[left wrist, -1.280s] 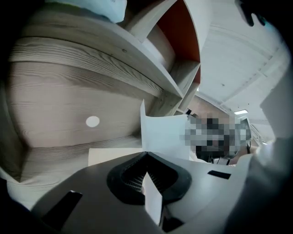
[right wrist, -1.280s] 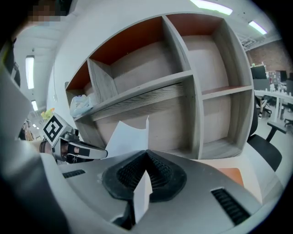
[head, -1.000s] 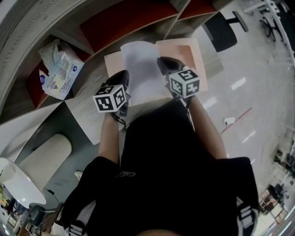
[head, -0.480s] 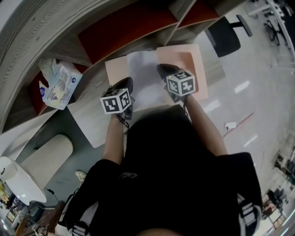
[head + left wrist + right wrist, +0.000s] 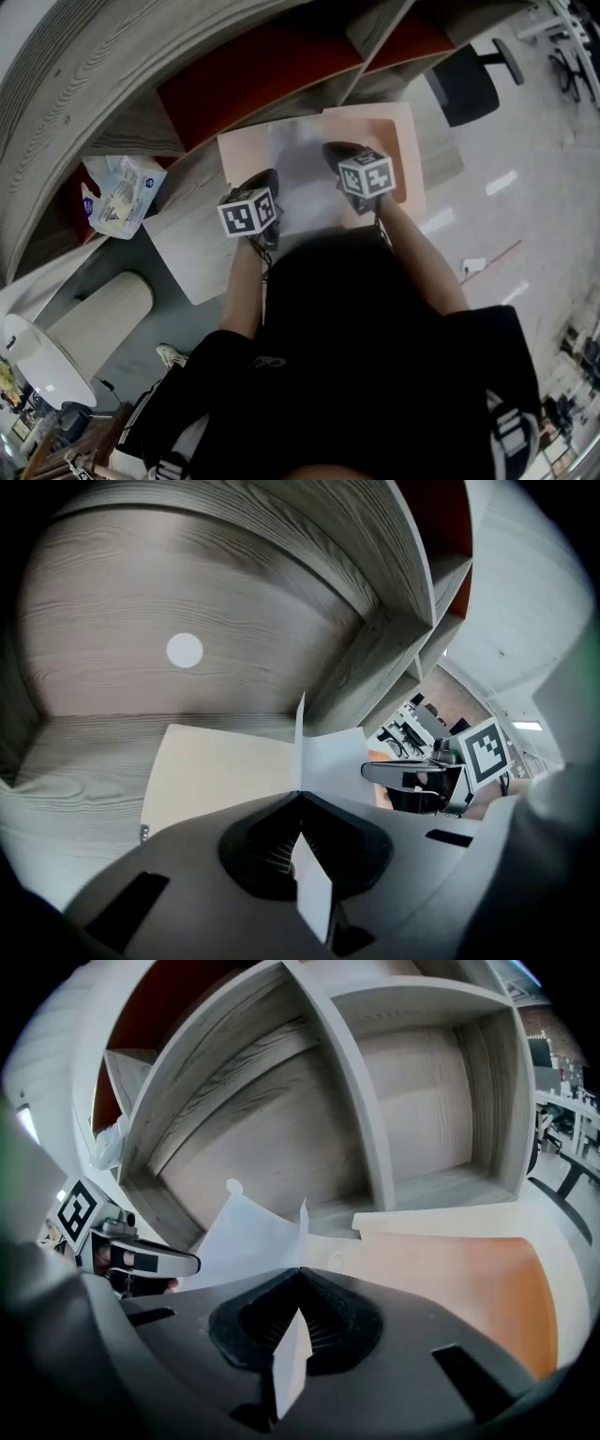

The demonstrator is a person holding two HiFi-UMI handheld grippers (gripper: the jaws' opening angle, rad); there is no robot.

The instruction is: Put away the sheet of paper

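Observation:
A white sheet of paper (image 5: 302,169) hangs between my two grippers, above an open peach-coloured folder (image 5: 403,150) that lies on the wooden shelf ledge. My left gripper (image 5: 265,194) is shut on the sheet's left edge, and my right gripper (image 5: 339,161) is shut on its right edge. In the left gripper view the paper (image 5: 330,761) runs from the closed jaws toward the other gripper (image 5: 427,778). The right gripper view shows the sheet (image 5: 246,1237) pinched between the jaws, with the folder's orange leaf (image 5: 450,1279) to the right.
Wooden cubby shelves (image 5: 262,66) with red backs stand ahead. A plastic-wrapped tissue pack (image 5: 117,192) lies on the ledge at left. A pale board (image 5: 192,248) rests left of the folder. A black office chair (image 5: 469,80) stands at right, a ribbed cream cylinder (image 5: 98,323) at lower left.
Both grippers have kept their hold on the sheet. The head view has shifted, so the paper, folder and grippers sit a little lower and to the right in the picture.

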